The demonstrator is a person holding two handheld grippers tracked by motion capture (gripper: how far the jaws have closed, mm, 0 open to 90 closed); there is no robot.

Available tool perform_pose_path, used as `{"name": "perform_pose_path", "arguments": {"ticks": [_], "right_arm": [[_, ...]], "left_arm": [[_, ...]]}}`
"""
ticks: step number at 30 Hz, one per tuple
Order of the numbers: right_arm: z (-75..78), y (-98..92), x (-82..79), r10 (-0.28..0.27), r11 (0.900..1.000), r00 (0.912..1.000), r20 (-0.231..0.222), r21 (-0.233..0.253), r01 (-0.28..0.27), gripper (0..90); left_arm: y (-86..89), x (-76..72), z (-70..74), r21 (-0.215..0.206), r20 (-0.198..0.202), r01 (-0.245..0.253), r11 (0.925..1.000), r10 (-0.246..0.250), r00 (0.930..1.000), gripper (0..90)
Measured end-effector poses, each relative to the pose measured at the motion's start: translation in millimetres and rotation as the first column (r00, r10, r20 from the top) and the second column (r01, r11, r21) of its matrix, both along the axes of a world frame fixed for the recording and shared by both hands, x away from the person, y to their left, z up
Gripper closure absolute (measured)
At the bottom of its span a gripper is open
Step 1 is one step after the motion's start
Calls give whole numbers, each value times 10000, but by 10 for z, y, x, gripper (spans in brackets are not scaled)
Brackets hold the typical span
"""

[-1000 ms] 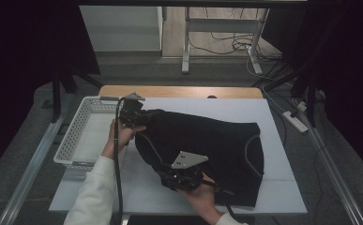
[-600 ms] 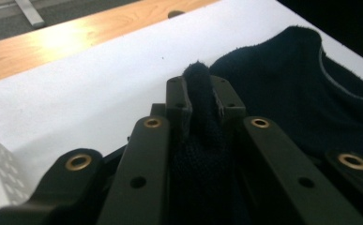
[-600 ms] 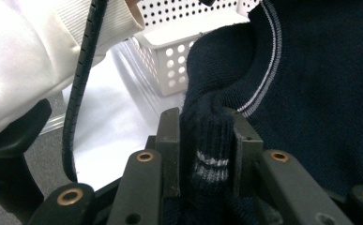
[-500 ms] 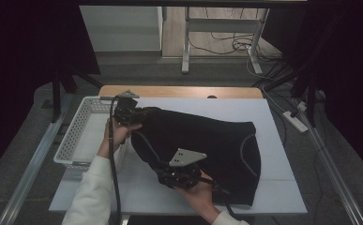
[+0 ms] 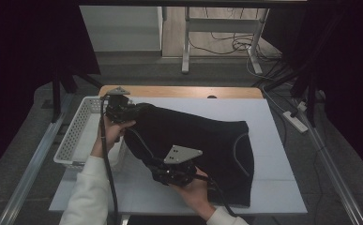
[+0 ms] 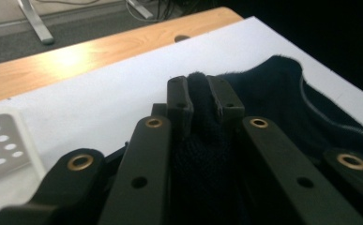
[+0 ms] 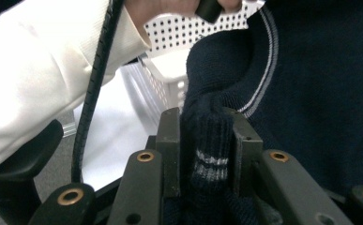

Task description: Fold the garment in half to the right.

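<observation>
The white table (image 5: 273, 187) carries everything, and a wooden strip runs along its far edge. On it lies the dark sweater (image 5: 202, 140), which covers the middle of the surface and reaches from the far left corner to the near right side (it has a thin pale stripe near its edges). At the left of the table stands the white perforated basket (image 5: 73, 138), just beside the left part of the sweater. The left gripper (image 5: 123, 111) is at the far left corner of the sweater, next to the basket, and in the left gripper view its jaws are closed on a fold of the dark knit fabric (image 6: 199, 93). The right gripper (image 5: 162, 174) is at the near edge of the sweater, with the grey plate on top of it; in the right gripper view its jaws clamp a ribbed cuff (image 7: 207, 150) with pale stripes. The person's white sleeve (image 7: 43, 79) is visible behind it.
</observation>
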State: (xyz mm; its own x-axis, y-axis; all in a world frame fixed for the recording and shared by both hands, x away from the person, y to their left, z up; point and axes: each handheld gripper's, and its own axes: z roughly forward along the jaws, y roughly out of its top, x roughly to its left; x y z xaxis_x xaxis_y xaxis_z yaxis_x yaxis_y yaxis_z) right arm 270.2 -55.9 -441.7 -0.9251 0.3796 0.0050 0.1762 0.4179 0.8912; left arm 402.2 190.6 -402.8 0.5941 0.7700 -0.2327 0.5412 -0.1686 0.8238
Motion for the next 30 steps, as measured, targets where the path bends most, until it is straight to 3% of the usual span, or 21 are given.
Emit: {"name": "perform_pose_path", "arguments": {"ticks": [3, 14, 19, 25, 30], "right_arm": [[-5, 14, 10, -31, 9999, 9999, 155, -104, 32, 703], [-131, 42, 48, 26, 9995, 9999, -165, -300, -31, 704], [-118, 43, 47, 62, 9996, 9999, -136, -276, -66, 704], [36, 69, 28, 143, 9998, 9998, 102, 118, -144, 705], [-54, 42, 58, 29, 10000, 9999, -114, -74, -30, 705]], "left_arm": [[-12, 8, -18, 61, -104, 85, 9999, -85, 9999, 797], [-7, 22, -34, 81, -128, 61, 9999, -60, 9999, 801], [32, 3, -5, -6, -34, -24, 10000, 24, 10000, 803], [125, -46, 63, -447, 163, -41, 9990, 48, 9999, 805], [78, -13, 22, -285, 5, 16, 9996, -16, 10000, 806]]}}
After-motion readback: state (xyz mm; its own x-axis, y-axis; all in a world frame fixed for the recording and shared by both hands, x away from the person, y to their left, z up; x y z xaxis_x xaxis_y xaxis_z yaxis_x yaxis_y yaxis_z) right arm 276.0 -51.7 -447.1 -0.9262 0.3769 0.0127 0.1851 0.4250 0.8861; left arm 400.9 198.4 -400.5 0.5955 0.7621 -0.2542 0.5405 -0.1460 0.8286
